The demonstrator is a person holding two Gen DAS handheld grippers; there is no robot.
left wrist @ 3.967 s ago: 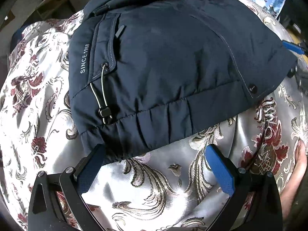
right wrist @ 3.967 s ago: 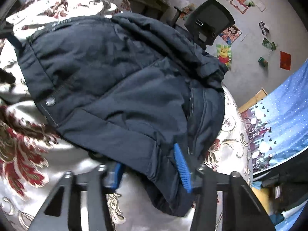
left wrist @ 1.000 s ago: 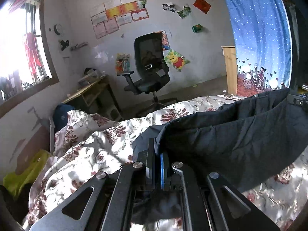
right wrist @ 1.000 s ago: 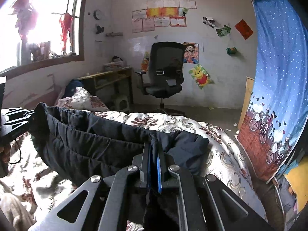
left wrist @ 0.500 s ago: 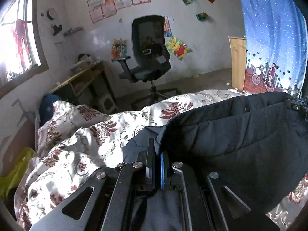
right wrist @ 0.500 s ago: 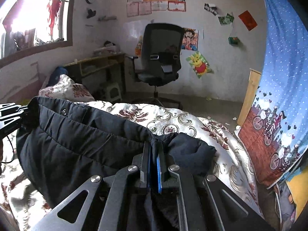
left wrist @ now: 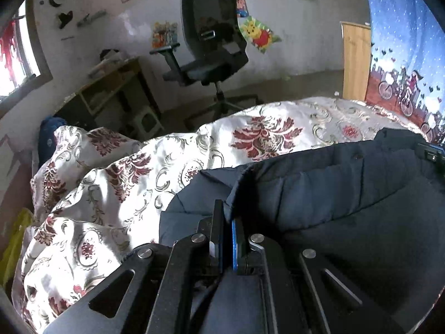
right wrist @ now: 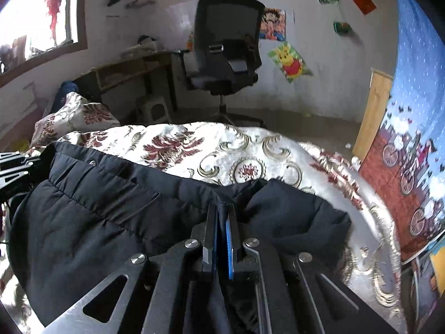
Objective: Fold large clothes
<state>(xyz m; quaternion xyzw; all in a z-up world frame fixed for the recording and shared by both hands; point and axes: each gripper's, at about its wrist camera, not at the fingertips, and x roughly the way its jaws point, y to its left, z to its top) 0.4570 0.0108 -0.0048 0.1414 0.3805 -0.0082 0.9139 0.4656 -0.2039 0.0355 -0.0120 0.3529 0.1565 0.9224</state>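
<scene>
A dark navy padded jacket [left wrist: 347, 211] is stretched between my two grippers over a bed with a floral satin cover [left wrist: 116, 183]. My left gripper [left wrist: 226, 214] is shut on the jacket's hem edge at its left corner. My right gripper [right wrist: 221, 217] is shut on the hem of the same jacket [right wrist: 97, 217] at its right corner. The right gripper's tip shows at the right edge of the left wrist view [left wrist: 432, 154]; the left gripper shows at the left edge of the right wrist view [right wrist: 14, 167]. The jacket hangs low over the bed.
The floral cover [right wrist: 222, 156] stretches ahead of the jacket. Beyond the bed stand a black office chair [right wrist: 225, 55], a wooden desk [right wrist: 128, 69] and a small stool [right wrist: 153, 108]. A blue patterned curtain [right wrist: 411, 139] hangs at the right. A pillow [right wrist: 75, 114] lies at the far left.
Both grippers, still shut on the jacket, have tilted down and moved lower toward the bed. The jacket has dropped, and more of the bed cover shows ahead.
</scene>
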